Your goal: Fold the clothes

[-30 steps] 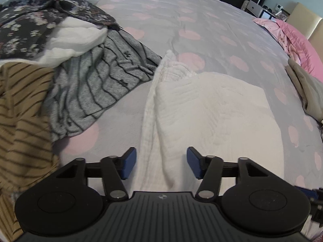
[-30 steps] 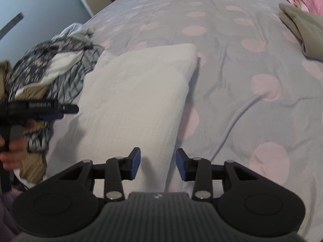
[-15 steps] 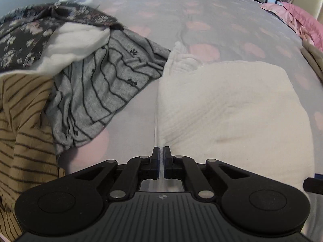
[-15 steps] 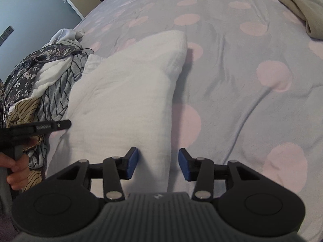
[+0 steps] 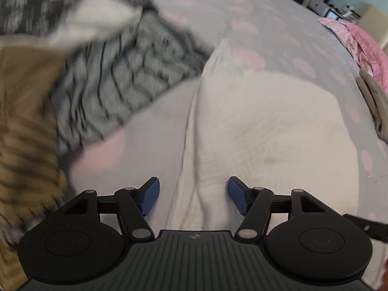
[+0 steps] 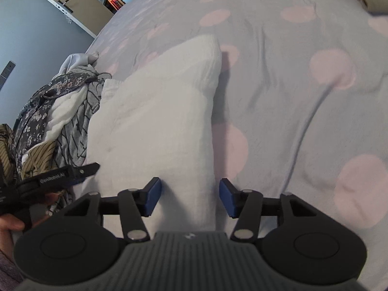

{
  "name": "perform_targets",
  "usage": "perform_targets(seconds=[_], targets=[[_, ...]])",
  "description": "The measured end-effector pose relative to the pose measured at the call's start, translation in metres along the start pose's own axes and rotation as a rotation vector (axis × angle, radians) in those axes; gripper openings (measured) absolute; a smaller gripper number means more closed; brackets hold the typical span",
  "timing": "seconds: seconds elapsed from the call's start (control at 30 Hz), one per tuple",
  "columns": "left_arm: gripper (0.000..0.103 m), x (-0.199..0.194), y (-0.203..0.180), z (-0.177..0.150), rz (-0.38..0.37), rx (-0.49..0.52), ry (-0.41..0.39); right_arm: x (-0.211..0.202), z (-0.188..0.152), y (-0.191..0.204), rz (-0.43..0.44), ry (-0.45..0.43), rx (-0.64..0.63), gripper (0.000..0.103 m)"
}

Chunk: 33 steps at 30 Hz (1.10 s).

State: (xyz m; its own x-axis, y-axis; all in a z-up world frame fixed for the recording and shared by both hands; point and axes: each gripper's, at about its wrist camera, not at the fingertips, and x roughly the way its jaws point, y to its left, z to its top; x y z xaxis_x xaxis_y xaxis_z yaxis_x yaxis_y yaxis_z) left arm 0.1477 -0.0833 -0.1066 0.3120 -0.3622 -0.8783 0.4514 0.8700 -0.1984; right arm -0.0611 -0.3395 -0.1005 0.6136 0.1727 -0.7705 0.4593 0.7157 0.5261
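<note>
A folded white textured garment (image 5: 266, 131) lies on the grey bedspread with pink dots (image 5: 278, 24); it also shows in the right wrist view (image 6: 160, 121). My left gripper (image 5: 193, 195) is open, its blue pads straddling the garment's near left edge without holding it. My right gripper (image 6: 189, 197) is open over the garment's near right edge. The left gripper (image 6: 55, 177) shows from the side in the right wrist view, held by a hand.
A pile of unfolded clothes lies at the left: a grey striped top (image 5: 116, 97), a tan striped garment (image 5: 21, 126), a dark floral piece (image 6: 41, 106). A folded beige garment (image 5: 373, 101) and pink bedding (image 5: 363, 41) lie at the right.
My left gripper was shut on the white garment's edge half a second ago and has opened, letting it go. My right gripper stays open and has moved slightly nearer.
</note>
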Motion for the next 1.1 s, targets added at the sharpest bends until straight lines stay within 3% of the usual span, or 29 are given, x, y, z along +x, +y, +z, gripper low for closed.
perform_targets(seconds=[0.13,0.2,0.27,0.4,0.6,0.7,0.87,1.1], targets=[[0.058,0.006,-0.001,-0.001,-0.003,-0.009,0.011,0.012,-0.005,-0.003,0.026,0.024,0.037,0.056],[0.04,0.005,-0.006,-0.002,-0.018,0.005,0.006,0.014,-0.006,-0.003,0.035,0.027,0.044,0.047],[0.03,0.005,-0.013,-0.004,-0.02,0.028,0.003,0.014,-0.006,-0.001,0.036,0.028,0.039,0.039],[0.02,0.003,-0.02,-0.006,-0.016,0.049,0.004,0.006,-0.007,0.007,0.01,0.006,0.009,0.024],[0.015,-0.009,-0.026,-0.01,-0.048,0.042,0.051,-0.026,-0.008,0.011,0.009,0.042,0.019,0.022],[0.015,-0.014,-0.034,-0.022,-0.083,0.053,0.114,-0.045,-0.016,0.006,-0.018,0.076,0.027,0.022],[0.014,-0.032,-0.053,-0.049,-0.11,0.122,0.146,-0.072,-0.033,-0.011,-0.07,0.127,0.044,0.022],[0.015,-0.039,-0.064,-0.062,-0.068,0.169,0.153,-0.078,-0.048,-0.024,-0.101,0.156,0.002,0.023]])
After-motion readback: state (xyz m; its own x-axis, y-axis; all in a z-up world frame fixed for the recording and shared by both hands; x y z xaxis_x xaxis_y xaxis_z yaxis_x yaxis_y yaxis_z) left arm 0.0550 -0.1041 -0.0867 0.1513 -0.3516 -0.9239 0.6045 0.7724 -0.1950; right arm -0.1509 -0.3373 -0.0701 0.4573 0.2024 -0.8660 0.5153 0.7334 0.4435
